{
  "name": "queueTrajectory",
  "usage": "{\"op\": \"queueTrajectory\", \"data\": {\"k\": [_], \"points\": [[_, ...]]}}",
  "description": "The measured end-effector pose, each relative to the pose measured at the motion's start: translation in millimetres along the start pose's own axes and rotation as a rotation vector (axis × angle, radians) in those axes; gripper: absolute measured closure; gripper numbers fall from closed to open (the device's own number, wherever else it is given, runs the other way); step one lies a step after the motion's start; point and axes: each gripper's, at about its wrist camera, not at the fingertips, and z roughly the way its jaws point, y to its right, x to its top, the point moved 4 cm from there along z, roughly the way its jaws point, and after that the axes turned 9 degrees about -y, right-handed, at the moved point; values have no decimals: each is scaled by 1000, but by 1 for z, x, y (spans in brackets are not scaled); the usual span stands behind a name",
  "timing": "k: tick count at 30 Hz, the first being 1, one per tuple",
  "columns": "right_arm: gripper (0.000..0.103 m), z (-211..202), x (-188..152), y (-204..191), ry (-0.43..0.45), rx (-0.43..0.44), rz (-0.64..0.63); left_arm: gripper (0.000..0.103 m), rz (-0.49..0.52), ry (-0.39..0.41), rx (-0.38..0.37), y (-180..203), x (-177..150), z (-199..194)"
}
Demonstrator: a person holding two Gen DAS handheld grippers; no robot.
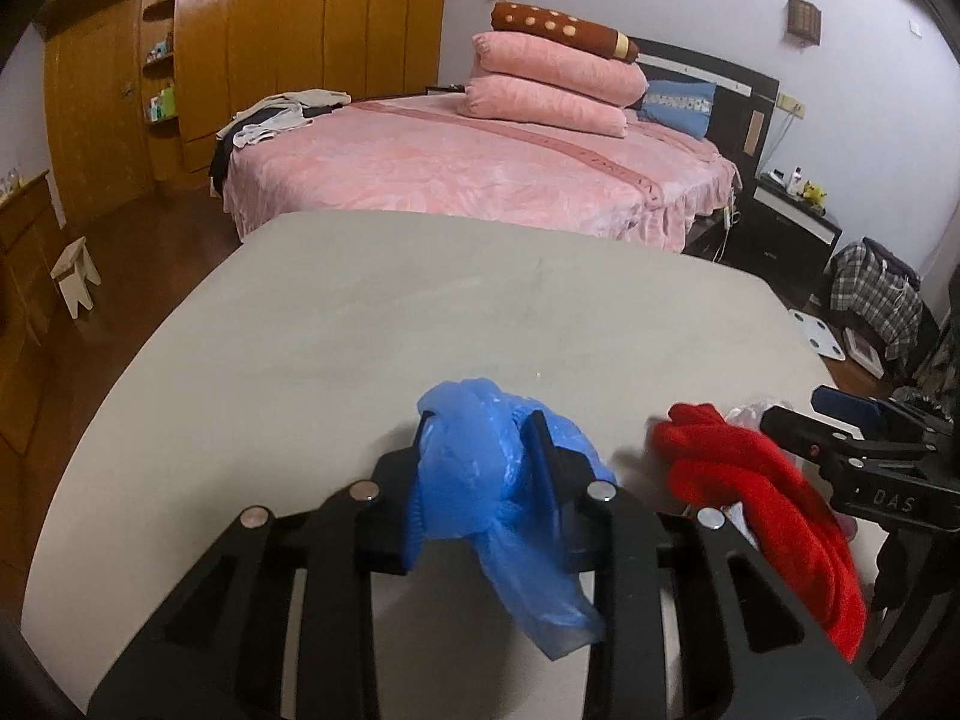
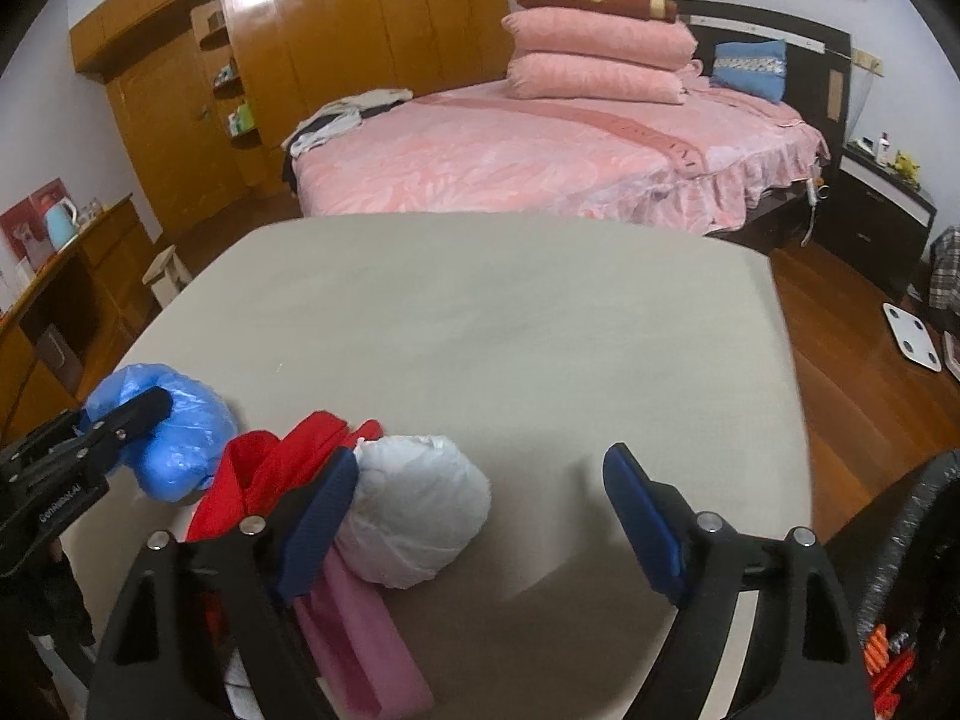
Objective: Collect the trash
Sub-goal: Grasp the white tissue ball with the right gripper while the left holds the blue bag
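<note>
A crumpled blue plastic bag (image 1: 516,546) lies near the front of the grey table (image 1: 420,312), and my left gripper (image 1: 483,423) is shut on it, with a loose end hanging below the jaws. The same bag (image 2: 180,444) and left gripper (image 2: 141,411) show at the left of the right wrist view. My right gripper (image 2: 480,459) stands open. A white crumpled bag (image 2: 414,510) lies between its fingers, close against the left pad (image 2: 318,516). Red fabric (image 2: 264,468) and a pink piece (image 2: 366,636) lie beside that bag. The red fabric (image 1: 756,486) also shows next to the right gripper (image 1: 840,420).
Beyond the table stands a pink bed (image 2: 540,150) with stacked pillows, and a wooden wardrobe (image 2: 336,36) behind it. A small stool (image 1: 75,270) is on the floor at left and a white scale (image 2: 912,336) at right. A dark bag-like thing (image 2: 924,528) is at the table's right front.
</note>
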Motion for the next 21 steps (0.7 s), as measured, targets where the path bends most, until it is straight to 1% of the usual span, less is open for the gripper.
{"op": "queueTrajectory", "data": {"k": [2,5,7,8,9,11,17,21], "points": [[23,5,-1,-5,-17,14,-14,74,3,-4,1,1,0,1],[33,10,-5,-14,-46,51,-30,74,6,-7,1,2,0,2],[49,13,-7,-19,-68,92,-45,74,6,-7,1,3,0,2],[53,12,-8,-21,-71,111,-47,74,5,-7,1,2,0,1],[62,11,-8,-23,-69,122,-49,74,6,-6,1,3,0,0],[64,5,-7,-26,-55,116,-64,74,9,-2,2,2,0,-1],[64,-22,1,-21,21,102,-40,74,13,41,-11,8,5,-20],[64,-42,8,-15,68,95,-25,74,31,78,-28,19,10,-37]]}}
